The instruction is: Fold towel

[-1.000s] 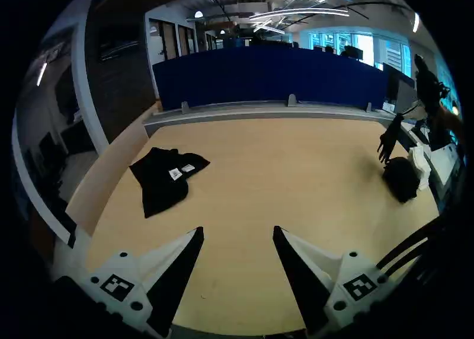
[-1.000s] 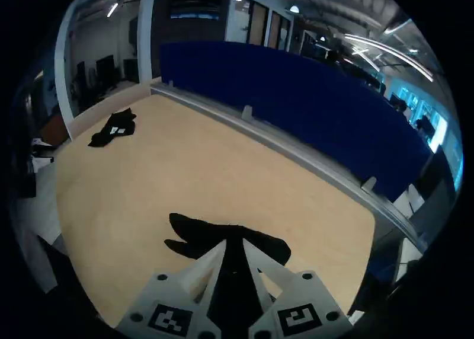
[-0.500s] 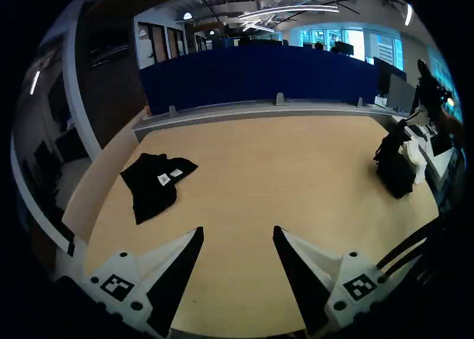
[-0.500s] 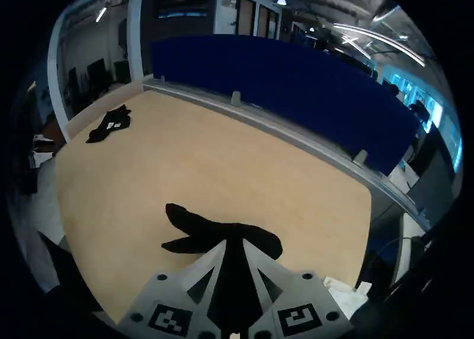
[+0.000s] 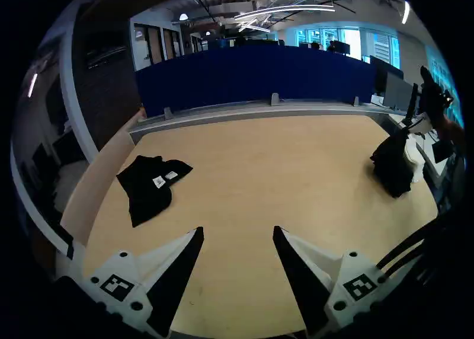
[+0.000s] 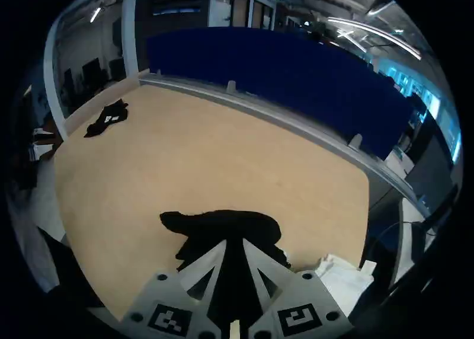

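**Towel hoisted and bunched; left gripper idle**

Wide pale wooden tabletop [image 5: 278,161], closed off at 12 o'clock by a blue partition [image 5: 255,72], with open office beyond.

In the right gripper view, at 6 o'clock: right gripper [image 6: 234,242], jaws pinched almost together on the black towel [image 6: 222,223], dark cloth filling the narrow gap. No longer splayed with a long tail toward 9 o'clock as a second ago, but drawn into a tighter, rounder bunch just ahead of the fingertips. Newly in sight at 4 o'clock, near the table's corner: a white cloth pile [image 6: 343,277].

In the left gripper view, at 3 o'clock: the black towel [image 5: 392,170] again, pulled up into a dark peak instead of slumped low. Lower end either touching the table or just above it; cannot tell which. At 6 o'clock: left gripper [image 5: 237,229], jaws wide apart, holding nothing, bare wood between the fingers. At 9 o'clock, well apart from both grippers: a second black cloth [image 5: 148,182] with small white tags, crumpled, looking smaller than before, so probably a slight pull-back of the left hand.

By these signs, still the pick-up stage, with no fold made. Likely needed next: carrying the towel to open wood at the centre, spreading it flat, and finding a corner for the idle left gripper. Risk: a one-point grip on a bunch, with the corners buried inside.
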